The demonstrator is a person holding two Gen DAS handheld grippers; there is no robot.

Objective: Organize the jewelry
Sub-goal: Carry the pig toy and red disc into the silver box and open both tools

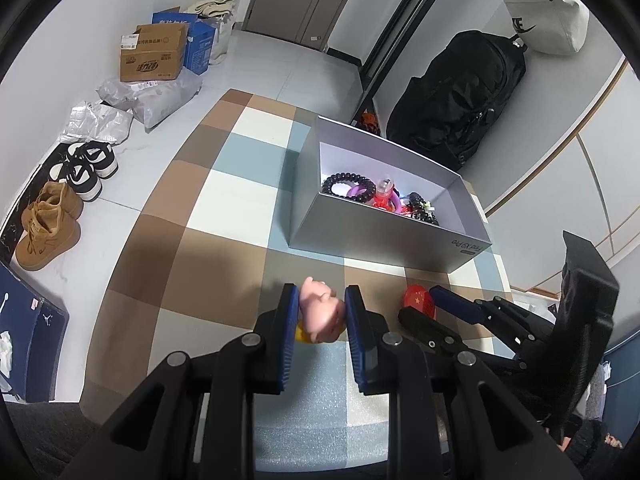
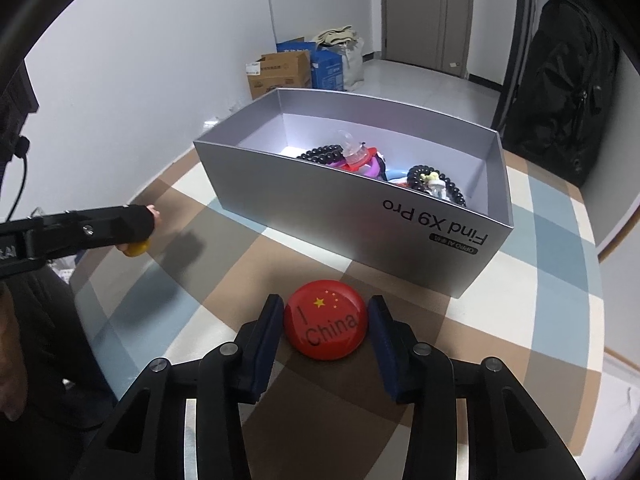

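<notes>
Checkered mat (image 1: 224, 200); left tool (image 1: 321, 312) clamps pink toy (image 1: 322, 314), right tool (image 2: 326, 326) clamps badge (image 2: 326, 326)

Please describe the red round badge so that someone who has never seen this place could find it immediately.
Find the checked cloth and the open grey box standing on it. On the cloth just in front of that box's printed side lies the red round badge, between the fingers of the right gripper. It alone is flat, glossy red, with yellow stars and the word "China".
</notes>
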